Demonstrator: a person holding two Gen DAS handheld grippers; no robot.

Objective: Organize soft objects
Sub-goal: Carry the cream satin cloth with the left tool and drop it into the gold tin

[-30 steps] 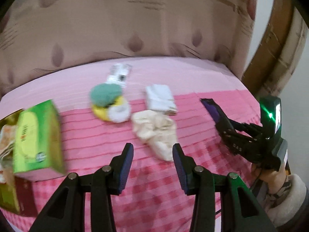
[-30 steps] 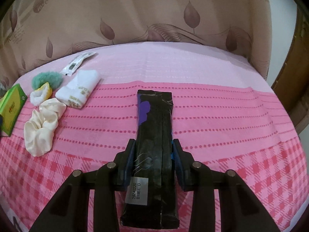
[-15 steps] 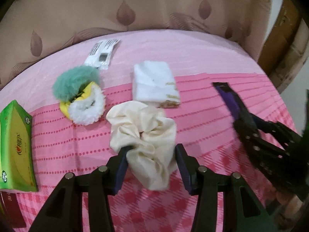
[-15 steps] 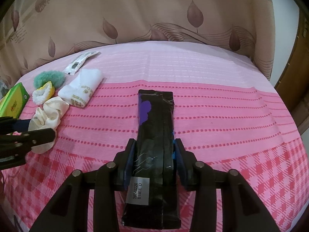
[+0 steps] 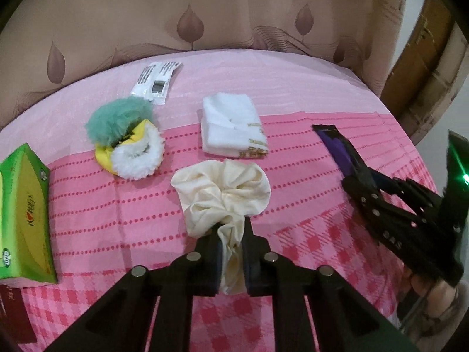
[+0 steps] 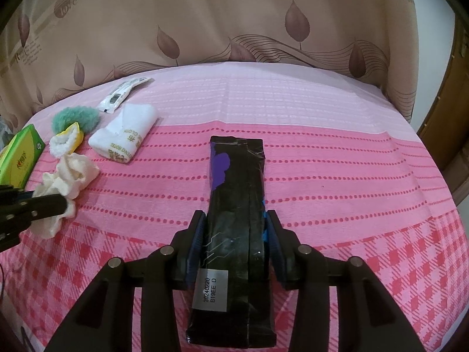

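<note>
Left wrist view: the left hand-held gripper [image 5: 231, 252] has just been closing, and its jaws now pinch the near end of the cream scrunchie [image 5: 222, 196]. The rest of the scrunchie lies bunched on the pink bed cover [image 5: 117, 205] straight ahead. Beyond it sits the folded white towel [image 5: 233, 129]. Ahead to the left are the green puff [image 5: 117, 120] and the yellow-white puff [image 5: 134, 155], touching each other, with a white sachet [image 5: 155, 82] farther back. A green tissue box [image 5: 23, 214] stands at the far left. On the right, the right hand-held gripper [image 5: 360, 187] carries the black pack [image 5: 337, 143].

Right wrist view: the right hand-held gripper [image 6: 234, 243] is clamped on the sides of the black pack [image 6: 237, 214], whose far end rests on or just over the bed cover [image 6: 351, 176]; I cannot tell which. Far to the left, the left hand-held gripper [image 6: 58, 205] grips the scrunchie [image 6: 69, 179], with the towel [image 6: 123, 135], puffs and tissue box [image 6: 20, 155] behind it.

Judged from this, the sorting is early. Two items are in hand, none visibly gathered into a final place. The towel and both puffs remain untouched, and no container shows.
</note>
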